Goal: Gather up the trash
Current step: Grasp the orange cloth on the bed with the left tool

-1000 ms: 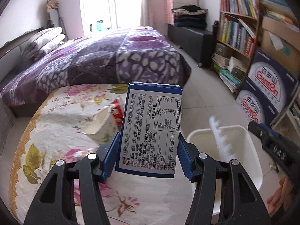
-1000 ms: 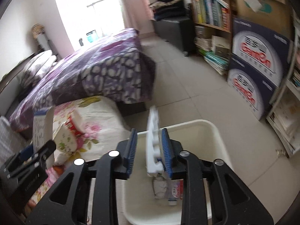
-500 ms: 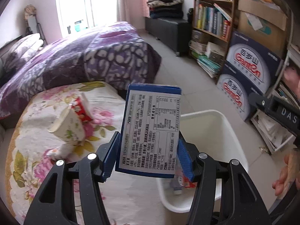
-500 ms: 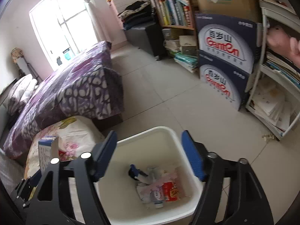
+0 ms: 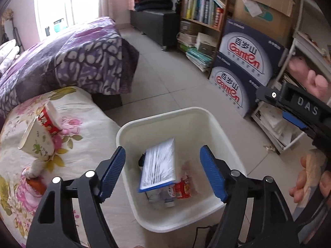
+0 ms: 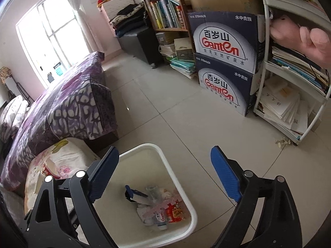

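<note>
My left gripper [image 5: 163,169] is open and empty above the white bin [image 5: 128,128]. A blue-edged carton [image 5: 159,165], blurred, is in the air inside the bin, below the jaws. Under it lie a plastic bottle [image 5: 168,196] and a red wrapper [image 5: 183,189]. My right gripper [image 6: 165,175] is open and empty above the bin [image 6: 178,188], where a blue-and-white brush-like item [image 6: 136,196], a bottle [image 6: 160,217] and a wrapper [image 6: 174,211] lie. On the floral table [image 5: 86,124] a paper cup [image 5: 37,140] lies tipped against a red cup [image 5: 48,117].
A purple bed [image 5: 68,55] stands behind the table. Stacked Ganten boxes [image 5: 244,76], a bookshelf [image 5: 202,10] and a white rack [image 6: 289,103] line the right side. Tiled floor [image 6: 165,103] lies between. A crumpled white scrap [image 5: 34,169] lies on the table.
My left gripper swung right over the bin and opened, letting the carton drop. My right gripper opened earlier, dropped the white brush-like item into the bin, and rose.
</note>
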Tool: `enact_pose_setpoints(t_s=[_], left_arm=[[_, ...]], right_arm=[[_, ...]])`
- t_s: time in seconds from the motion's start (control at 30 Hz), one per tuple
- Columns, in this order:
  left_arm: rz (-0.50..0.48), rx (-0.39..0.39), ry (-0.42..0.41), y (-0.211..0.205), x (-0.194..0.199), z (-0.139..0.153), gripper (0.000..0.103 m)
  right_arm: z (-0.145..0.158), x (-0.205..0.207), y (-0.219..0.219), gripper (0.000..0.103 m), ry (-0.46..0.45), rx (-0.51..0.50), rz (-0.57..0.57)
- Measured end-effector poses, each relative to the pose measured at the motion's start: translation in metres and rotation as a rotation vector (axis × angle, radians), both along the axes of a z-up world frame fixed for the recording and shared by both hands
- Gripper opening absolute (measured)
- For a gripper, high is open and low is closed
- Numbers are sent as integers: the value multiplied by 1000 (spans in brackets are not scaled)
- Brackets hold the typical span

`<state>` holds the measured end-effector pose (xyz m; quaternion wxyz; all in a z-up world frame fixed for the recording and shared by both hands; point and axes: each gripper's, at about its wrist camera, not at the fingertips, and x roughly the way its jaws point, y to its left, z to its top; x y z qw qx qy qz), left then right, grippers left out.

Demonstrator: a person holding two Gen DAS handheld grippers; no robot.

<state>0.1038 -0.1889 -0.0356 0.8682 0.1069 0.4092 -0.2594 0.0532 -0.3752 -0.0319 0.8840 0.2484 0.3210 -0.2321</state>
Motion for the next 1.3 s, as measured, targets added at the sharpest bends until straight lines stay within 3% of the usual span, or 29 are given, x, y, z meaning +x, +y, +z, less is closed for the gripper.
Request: enact_pose_setpoints(t_s=[0.23, 0.43, 0.8, 1.03, 1.3], left_arm=[[8, 52, -13, 2, -1, -7, 80], [84, 123, -10, 30, 7, -18, 84], [364, 284, 57, 119, 38, -56, 87], [552, 271, 147, 178, 62, -73, 87], [664, 194, 174, 210, 82, -83, 87]], right_arm=[[-4, 4, 3, 89, 10, 22, 9], [-9, 16, 19, 92, 35, 23, 60], [-20, 44, 63, 92, 86, 34, 171], [-26, 60, 95, 94, 111, 15, 235], [-33, 74, 129, 95, 143, -6, 304]])
